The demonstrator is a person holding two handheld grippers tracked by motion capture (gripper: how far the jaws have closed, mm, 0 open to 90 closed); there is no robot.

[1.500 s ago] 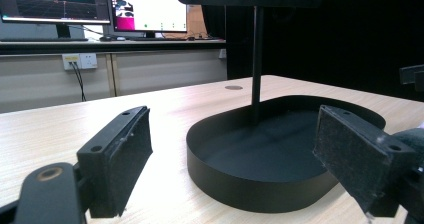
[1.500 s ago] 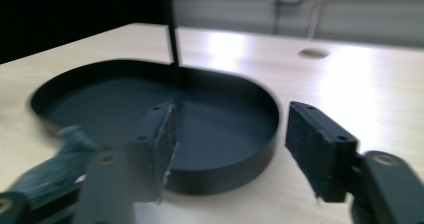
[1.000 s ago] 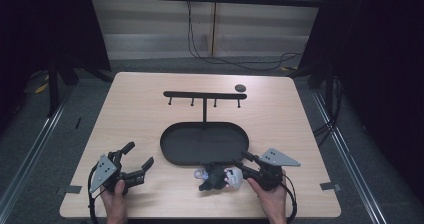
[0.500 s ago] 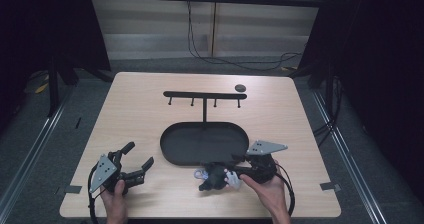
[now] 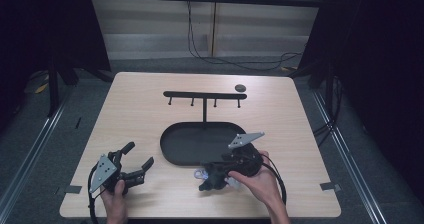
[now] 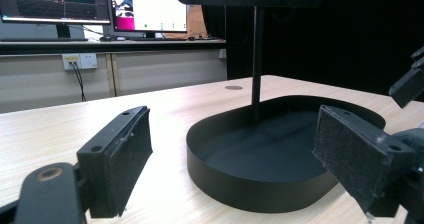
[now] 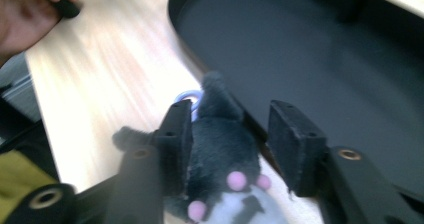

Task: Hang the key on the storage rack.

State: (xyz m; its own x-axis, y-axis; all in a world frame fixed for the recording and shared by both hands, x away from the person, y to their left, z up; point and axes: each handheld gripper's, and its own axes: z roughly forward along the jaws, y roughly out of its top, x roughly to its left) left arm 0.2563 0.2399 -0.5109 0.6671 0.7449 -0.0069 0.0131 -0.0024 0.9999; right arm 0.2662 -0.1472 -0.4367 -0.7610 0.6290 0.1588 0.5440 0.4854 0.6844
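A dark grey plush toy (image 5: 216, 177) with pink dots and a white front lies low over the table just in front of the black oval tray (image 5: 167, 151). My right gripper (image 5: 221, 173) is shut on it. In the right gripper view the plush toy (image 7: 220, 144) sits between the jaws of the right gripper (image 7: 232, 119), which have just been opening slightly. One pad (image 7: 177, 144) presses into its fur, and a pale ring (image 7: 187, 95) shows at its far end. My left gripper (image 5: 140, 154) rests open at the front left, nothing between its pads (image 6: 120, 154).
A black T-shaped stand (image 5: 204, 94) with small hooks rises from the tray's far side. A small dark disc (image 5: 240, 88) lies behind it. In the left gripper view the tray wall (image 6: 240, 184) is close ahead. Bare wood lies to the left and right.
My right gripper has shifted left and up toward the tray's front edge, with the plush toy between its jaws. The left gripper has stayed put.
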